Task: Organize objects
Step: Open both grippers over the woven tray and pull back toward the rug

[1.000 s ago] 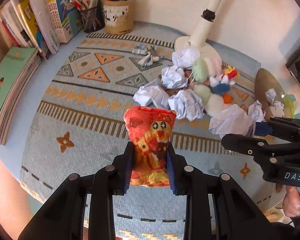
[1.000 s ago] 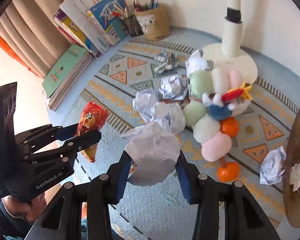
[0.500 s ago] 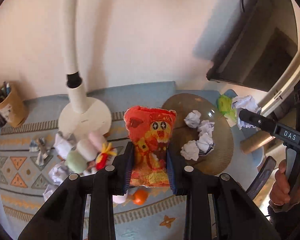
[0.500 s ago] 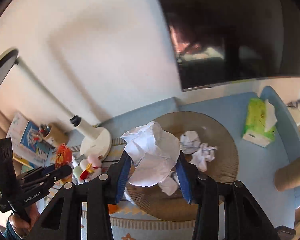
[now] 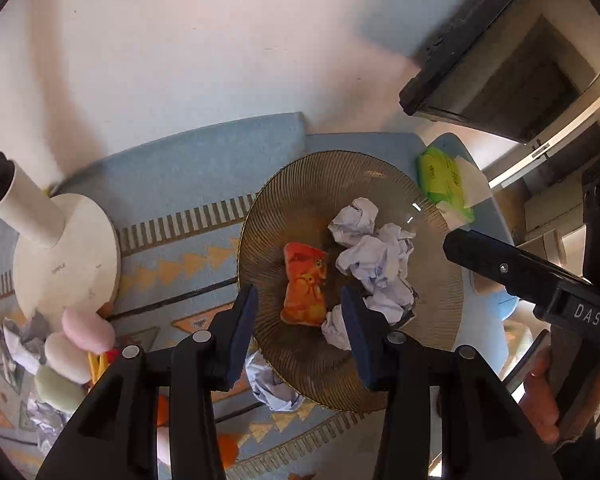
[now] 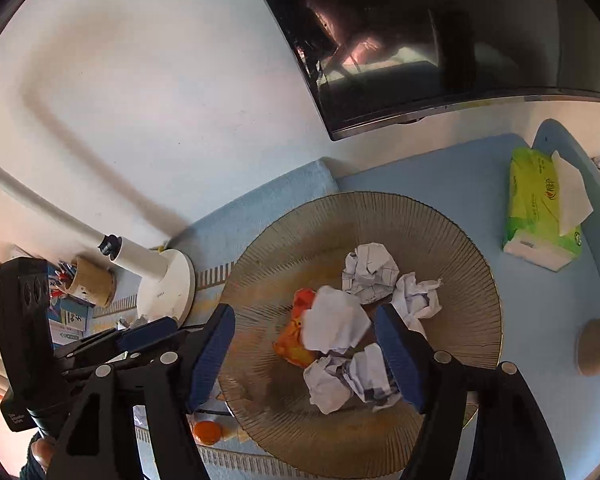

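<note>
Left wrist view: the left gripper (image 5: pixel 298 322) has just been opening and stands released above the ribbed plate (image 5: pixel 284 184); the orange snack bag (image 5: pixel 305 289) lies flat on the plate beside a heap of paper balls (image 5: pixel 374 256), touching neither pad. Right wrist view: the right gripper (image 6: pixel 305 354), its jaws likewise just opened, holds nothing, and a crumpled paper ball (image 6: pixel 334 325) sits free between the pads over the snack bag (image 6: pixel 294 346). Judged light, soft and crushable, both are best pinched gently across the middle.
</note>
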